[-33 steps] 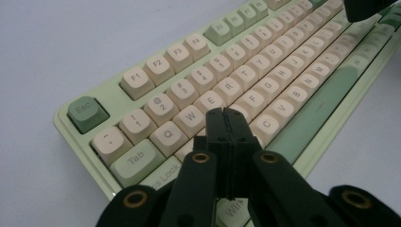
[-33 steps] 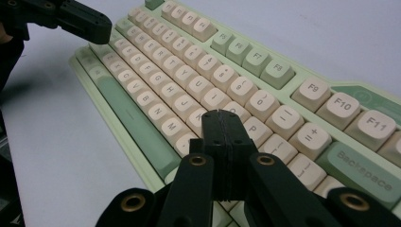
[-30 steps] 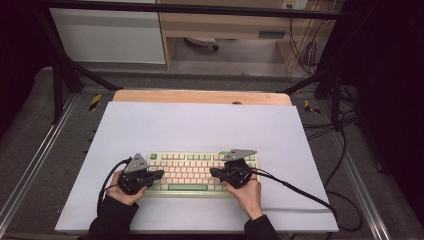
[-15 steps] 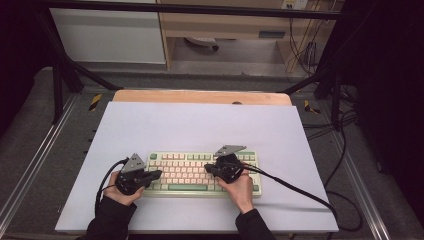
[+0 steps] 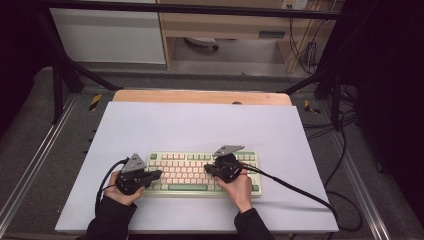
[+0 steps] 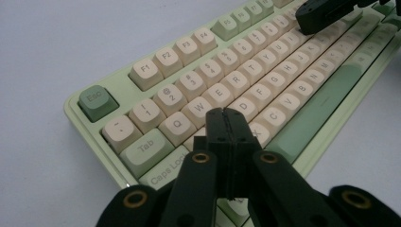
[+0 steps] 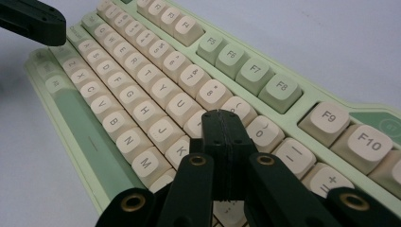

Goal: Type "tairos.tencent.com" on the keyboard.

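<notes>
Both tongs, left [image 6: 226, 124] and right [image 7: 222, 126], closed on nothing, tips poised as key-pressing styluses over pale-green plastic keyboard with cream keycaps [image 5: 200, 172] on white-covered bench [image 5: 200, 125].

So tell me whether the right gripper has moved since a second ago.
Yes. The right gripper has slid slightly left along the keyboard, away from its right edge.

Pale lavender sheet [image 5: 200, 125] over a wooden bench [image 5: 200, 96], set in a black metal frame [image 5: 60, 75]. Grey floor [image 5: 30, 145] around. Behind: white cabinet [image 5: 107, 35], wooden shelf unit [image 5: 225, 22]. Black cables [image 5: 305, 50] hanging at right. Dark at both sides; light falling on the middle.
</notes>
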A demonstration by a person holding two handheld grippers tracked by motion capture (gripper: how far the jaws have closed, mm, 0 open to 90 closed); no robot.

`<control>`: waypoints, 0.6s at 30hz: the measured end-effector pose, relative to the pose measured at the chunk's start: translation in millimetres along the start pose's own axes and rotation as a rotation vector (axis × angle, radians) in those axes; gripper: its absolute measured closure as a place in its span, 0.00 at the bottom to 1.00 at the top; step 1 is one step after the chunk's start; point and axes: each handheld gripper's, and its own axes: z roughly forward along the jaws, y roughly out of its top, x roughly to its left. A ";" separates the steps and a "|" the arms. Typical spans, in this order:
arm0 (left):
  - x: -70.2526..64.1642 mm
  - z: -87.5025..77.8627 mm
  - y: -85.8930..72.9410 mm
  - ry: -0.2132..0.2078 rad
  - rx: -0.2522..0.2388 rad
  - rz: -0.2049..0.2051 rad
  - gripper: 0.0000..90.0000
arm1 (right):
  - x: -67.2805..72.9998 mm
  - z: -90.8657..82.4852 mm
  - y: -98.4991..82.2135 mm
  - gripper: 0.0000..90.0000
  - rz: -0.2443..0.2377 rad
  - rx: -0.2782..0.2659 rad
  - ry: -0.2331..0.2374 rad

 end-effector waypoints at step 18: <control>0.3 -0.8 0.3 -0.001 -0.004 -0.002 1.00 | 1.4 -7.2 1.4 1.00 -0.010 -0.004 0.011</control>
